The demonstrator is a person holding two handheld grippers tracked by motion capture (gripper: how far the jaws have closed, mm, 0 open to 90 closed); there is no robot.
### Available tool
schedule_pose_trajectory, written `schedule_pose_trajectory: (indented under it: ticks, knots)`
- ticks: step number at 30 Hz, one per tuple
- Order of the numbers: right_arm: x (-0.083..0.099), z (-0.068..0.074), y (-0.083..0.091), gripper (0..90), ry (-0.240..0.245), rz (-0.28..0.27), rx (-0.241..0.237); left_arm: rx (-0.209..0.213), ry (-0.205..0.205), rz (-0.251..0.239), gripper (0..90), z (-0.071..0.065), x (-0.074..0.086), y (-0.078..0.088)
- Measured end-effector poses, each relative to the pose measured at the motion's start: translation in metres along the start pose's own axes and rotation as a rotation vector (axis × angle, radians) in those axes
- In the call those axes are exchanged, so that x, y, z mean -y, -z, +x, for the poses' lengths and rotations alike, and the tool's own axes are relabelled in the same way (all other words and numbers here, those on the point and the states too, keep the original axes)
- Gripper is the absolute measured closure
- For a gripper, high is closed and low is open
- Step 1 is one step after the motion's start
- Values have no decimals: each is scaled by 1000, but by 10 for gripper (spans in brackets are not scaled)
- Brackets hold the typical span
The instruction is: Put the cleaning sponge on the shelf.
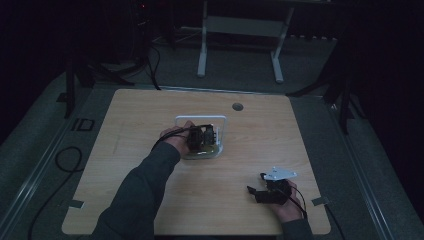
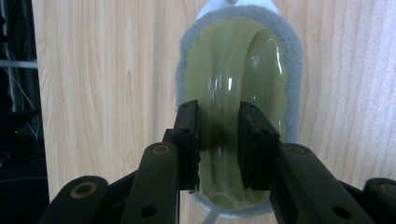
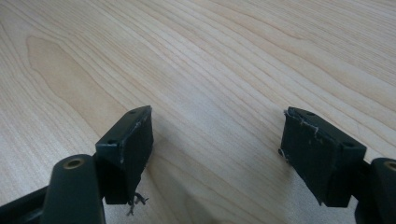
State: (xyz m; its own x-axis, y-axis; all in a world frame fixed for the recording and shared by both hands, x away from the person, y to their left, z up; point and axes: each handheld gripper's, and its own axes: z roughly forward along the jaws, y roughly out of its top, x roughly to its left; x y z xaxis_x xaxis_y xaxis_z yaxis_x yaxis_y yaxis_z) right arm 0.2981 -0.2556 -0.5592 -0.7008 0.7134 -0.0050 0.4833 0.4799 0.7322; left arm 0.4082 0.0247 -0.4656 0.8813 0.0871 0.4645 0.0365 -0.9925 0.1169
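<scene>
Near the middle of the wooden table (image 1: 150, 200), a white wire frame (image 1: 223, 131) stands around a pale object, and the left gripper (image 1: 204, 136) reaches into it from the left, with the person's left hand (image 1: 176, 139) and dark sleeve (image 1: 140, 192) stretching up from the bottom edge of the high view. In the left gripper view, that object reads as a glossy olive-green piece (image 2: 233, 70) with a raised ridge running along its middle, bordered all round by a fuzzy grey rim (image 2: 294, 84), lying flat on the light wood. The left gripper (image 2: 219, 140) has its two black jaws drawn close together on either side of the ridge, pinching it; the pads sit against the green surface. Well apart from this, toward the near right corner of the table, the right gripper (image 1: 256, 192) lies low over the bare wood in the person's right hand (image 1: 287, 207), a grey three-cornered plate (image 1: 280, 174) on top of it and a cable trailing back toward the table edge. In the right gripper view, the right gripper (image 3: 217, 154) has its jaws spread wide with nothing but wood grain between them, and a few loose threads hang from the lower corner of one pad. A small round grommet (image 1: 237, 106) sits in the table near its far edge, beyond the frame.
</scene>
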Motion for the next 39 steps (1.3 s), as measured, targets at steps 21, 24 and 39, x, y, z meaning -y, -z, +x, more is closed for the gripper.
schedule_pose_trajectory:
  ticks: [21,24,39]
  knots:
    - [0,0,0,247,0,0,0,-49,8,-10,624,1,3,-2]
    - [0,0,0,247,0,0,0,-54,16,-11,600,1,4,-1]
    - [0,0,0,247,1,0,0,-69,28,-37,517,-3,6,12]
